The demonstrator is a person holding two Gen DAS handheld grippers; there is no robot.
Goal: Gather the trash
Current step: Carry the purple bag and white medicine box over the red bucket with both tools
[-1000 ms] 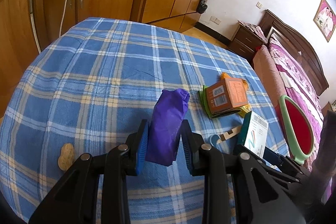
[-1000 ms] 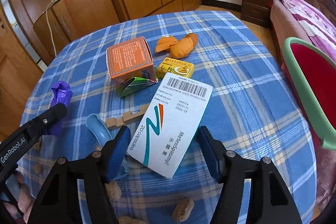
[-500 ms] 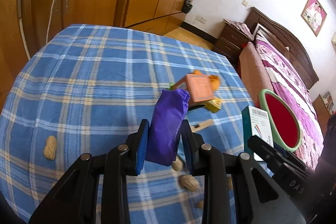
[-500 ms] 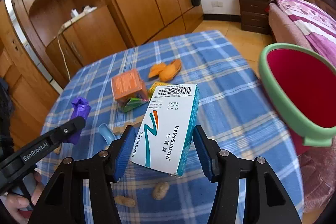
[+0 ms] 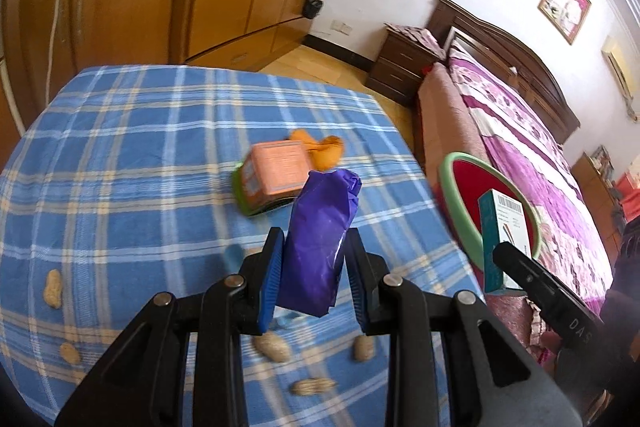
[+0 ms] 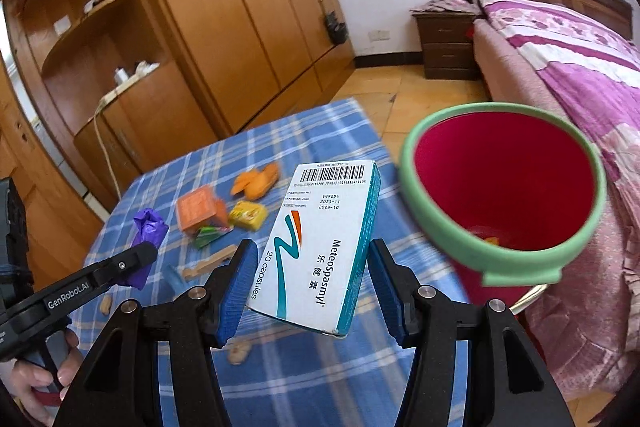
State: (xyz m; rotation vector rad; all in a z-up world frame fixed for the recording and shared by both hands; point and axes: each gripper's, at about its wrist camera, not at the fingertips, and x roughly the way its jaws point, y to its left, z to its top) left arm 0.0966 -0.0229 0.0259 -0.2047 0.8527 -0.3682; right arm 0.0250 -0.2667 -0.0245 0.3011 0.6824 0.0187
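Blue-checked tablecloth (image 5: 120, 155) lay below while your left gripper (image 5: 316, 275) pinched a soft, crushable purple wrapper (image 5: 320, 235) mid-length; your right gripper (image 6: 312, 283) clamped a light, stiff medicine box (image 6: 324, 247) by its long edges.

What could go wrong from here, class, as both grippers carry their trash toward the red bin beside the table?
1. The medicine box sits tilted in the right gripper, held by its long edges, with jaws that have just been closing; it might twist loose before reaching the red bin.
2. The purple wrapper in the left gripper is soft and sticks out far; it could snag the green rim.
3. Both grippers converge on one opening and may collide.
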